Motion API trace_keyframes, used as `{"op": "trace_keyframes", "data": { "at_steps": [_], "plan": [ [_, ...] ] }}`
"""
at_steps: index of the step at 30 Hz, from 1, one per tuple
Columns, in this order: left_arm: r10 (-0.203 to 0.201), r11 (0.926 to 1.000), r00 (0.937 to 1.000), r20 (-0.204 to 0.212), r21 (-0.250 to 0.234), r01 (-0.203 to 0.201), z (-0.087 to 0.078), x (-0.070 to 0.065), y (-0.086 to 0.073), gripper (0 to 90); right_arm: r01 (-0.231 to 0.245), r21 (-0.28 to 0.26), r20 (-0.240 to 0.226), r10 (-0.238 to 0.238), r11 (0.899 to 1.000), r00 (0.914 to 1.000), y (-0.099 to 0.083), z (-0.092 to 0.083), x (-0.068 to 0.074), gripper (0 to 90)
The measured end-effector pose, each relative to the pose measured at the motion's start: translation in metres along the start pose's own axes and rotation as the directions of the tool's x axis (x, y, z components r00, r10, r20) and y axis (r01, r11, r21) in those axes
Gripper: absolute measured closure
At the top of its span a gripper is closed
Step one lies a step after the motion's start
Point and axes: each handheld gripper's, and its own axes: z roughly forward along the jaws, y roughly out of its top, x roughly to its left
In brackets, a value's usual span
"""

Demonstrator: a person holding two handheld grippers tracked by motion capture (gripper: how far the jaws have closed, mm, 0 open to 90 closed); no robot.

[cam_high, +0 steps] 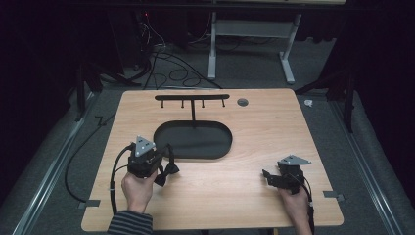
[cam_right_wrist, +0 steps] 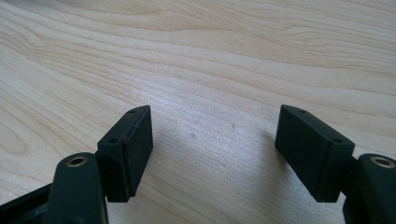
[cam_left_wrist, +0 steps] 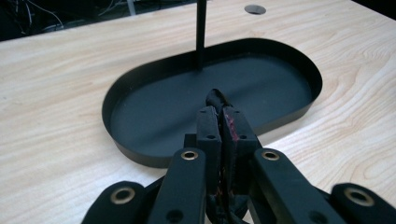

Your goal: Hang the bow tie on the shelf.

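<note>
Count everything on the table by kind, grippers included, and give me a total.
Grippers: 2, left and right
Oval tray with hook rack: 1
Black strap in the left gripper: 1
Total: 4

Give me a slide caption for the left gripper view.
Left claw shut on a black strap, poised over the oval black tray on the wooden table.

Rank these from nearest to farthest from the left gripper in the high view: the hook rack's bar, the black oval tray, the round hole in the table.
From the left gripper:
1. Black oval tray, just beyond it.
2. Hook rack's bar, at the table's far side.
3. Round hole, far side, further right.
</note>
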Motion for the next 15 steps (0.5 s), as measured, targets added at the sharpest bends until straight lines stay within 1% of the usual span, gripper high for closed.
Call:
{"op": "trace_keyframes", "data": {
  "at_steps": [8,11,15],
  "plan": [
    [0.008,0.9997,1.0000,-0.004,-0.021,-0.009,-0.003,0.004,0.015,86.3,0.000,0.000,0.000,0.000,1.000,1.0000,0.000,0.000,0.000,28.9],
    [0.022,0.9997,0.9997,-0.006,-0.012,-0.022,-0.001,0.005,0.021,86.4,0.000,0.000,0.000,0.000,1.000,1.0000,0.000,0.000,0.000,28.9],
    [0.021,0.9996,0.9998,-0.004,-0.019,-0.021,-0.002,0.007,0.027,86.3,0.000,0.000,-0.001,0.000,1.000,1.0000,0.000,0.000,0.000,28.9]
  ]
}}
